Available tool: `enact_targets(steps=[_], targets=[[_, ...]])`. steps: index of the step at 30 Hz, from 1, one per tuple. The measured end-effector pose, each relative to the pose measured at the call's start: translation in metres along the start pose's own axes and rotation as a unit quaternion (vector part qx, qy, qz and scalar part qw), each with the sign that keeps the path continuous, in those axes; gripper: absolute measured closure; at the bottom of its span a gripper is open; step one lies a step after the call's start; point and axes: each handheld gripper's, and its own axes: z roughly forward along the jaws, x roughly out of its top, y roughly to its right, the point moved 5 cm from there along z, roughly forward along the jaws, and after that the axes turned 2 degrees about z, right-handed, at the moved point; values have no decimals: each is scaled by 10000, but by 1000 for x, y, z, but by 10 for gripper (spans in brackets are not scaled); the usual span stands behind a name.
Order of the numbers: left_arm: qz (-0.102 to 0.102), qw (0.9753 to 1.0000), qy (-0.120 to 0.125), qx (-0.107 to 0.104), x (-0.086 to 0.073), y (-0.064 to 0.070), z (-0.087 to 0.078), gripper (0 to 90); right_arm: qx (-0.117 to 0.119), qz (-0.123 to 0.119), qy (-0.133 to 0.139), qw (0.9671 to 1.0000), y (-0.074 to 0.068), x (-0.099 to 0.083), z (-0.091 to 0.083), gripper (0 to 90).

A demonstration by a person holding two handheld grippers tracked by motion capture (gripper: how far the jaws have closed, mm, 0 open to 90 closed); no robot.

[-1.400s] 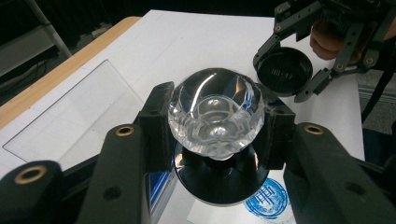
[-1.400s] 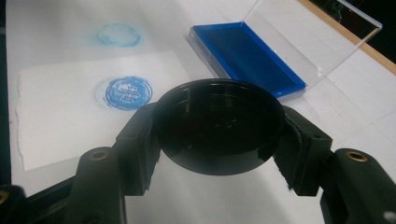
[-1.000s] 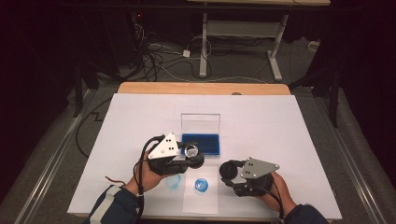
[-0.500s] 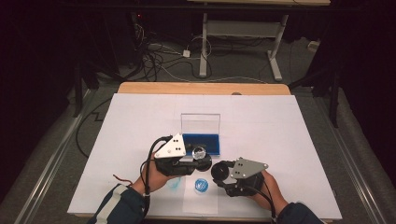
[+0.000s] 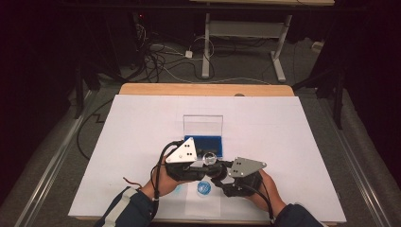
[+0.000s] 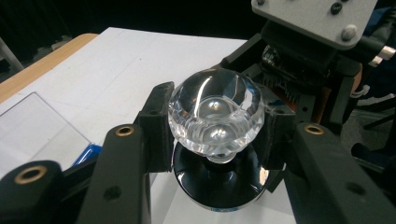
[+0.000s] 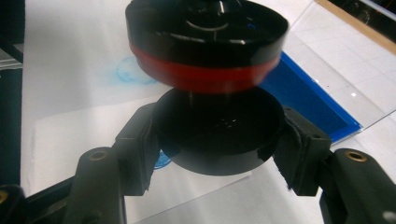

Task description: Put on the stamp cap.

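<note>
Fingers (image 5: 199,166) of our left gripper (image 5: 204,166) clamp a clear faceted glass knob (image 5: 210,158) above the white counter (image 5: 293,142), before the blue clear-lidded box (image 5: 203,135). In the left gripper view it tops a black base (image 6: 219,179). Our right gripper (image 7: 219,154) clamps a black round cap (image 7: 219,135) beneath the red-banded disc (image 7: 208,44); we should align the axes, then join gently.

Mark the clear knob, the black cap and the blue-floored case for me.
clear knob (image 6: 214,112), left gripper view, faceted dome.
black cap (image 7: 219,133), right gripper view, dark hollow.
blue-floored case (image 5: 203,140), high view, blue floor.
</note>
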Motion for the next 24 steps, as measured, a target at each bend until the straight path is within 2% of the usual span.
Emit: enact_targets(steps=[3,24], targets=[[29,10000,-3,-74,0,2,3,541,27,15,0,10000,-2,0,1,386],[129,9996,-242,-99,-7,7,15,540,113,11,-8,9999,-5,0,3,386]])
